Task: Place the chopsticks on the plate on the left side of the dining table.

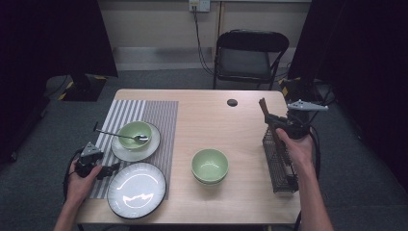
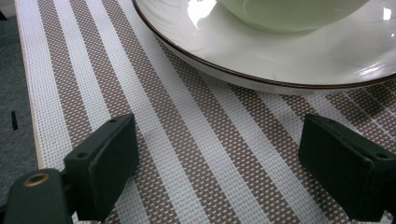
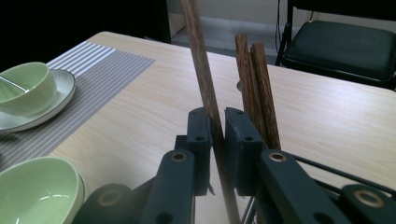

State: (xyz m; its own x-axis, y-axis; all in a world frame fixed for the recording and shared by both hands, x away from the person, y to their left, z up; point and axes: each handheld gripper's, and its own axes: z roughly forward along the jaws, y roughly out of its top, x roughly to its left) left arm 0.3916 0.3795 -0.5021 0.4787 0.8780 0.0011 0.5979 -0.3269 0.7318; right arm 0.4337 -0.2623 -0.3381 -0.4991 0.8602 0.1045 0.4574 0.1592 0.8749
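My right gripper (image 3: pixel 217 126) is shut on one brown wooden chopstick (image 3: pixel 201 70), which stands nearly upright between its pads. Two more chopsticks (image 3: pixel 257 79) lean just behind the right jaw. From above, the right gripper (image 1: pixel 284 126) sits over a black wire-mesh holder (image 1: pixel 279 163) at the table's right edge, and the chopsticks (image 1: pixel 267 118) stick up out of it. My left gripper (image 2: pixel 219 163) is open, low over the striped placemat (image 2: pixel 210 140) with nothing between its pads, just short of a white plate (image 2: pixel 280 60) carrying a green bowl (image 2: pixel 289 14). From above, the left gripper (image 1: pixel 113 168) lies at the mat's left edge.
The bowl (image 1: pixel 134 132) on its plate holds a spoon (image 1: pixel 115 134). A larger empty plate (image 1: pixel 136 189) sits at the mat's near corner. Stacked green bowls (image 1: pixel 210 165) stand mid-table. A black chair (image 1: pixel 250 53) is behind the table; a small hole (image 1: pixel 232 102) marks its far side.
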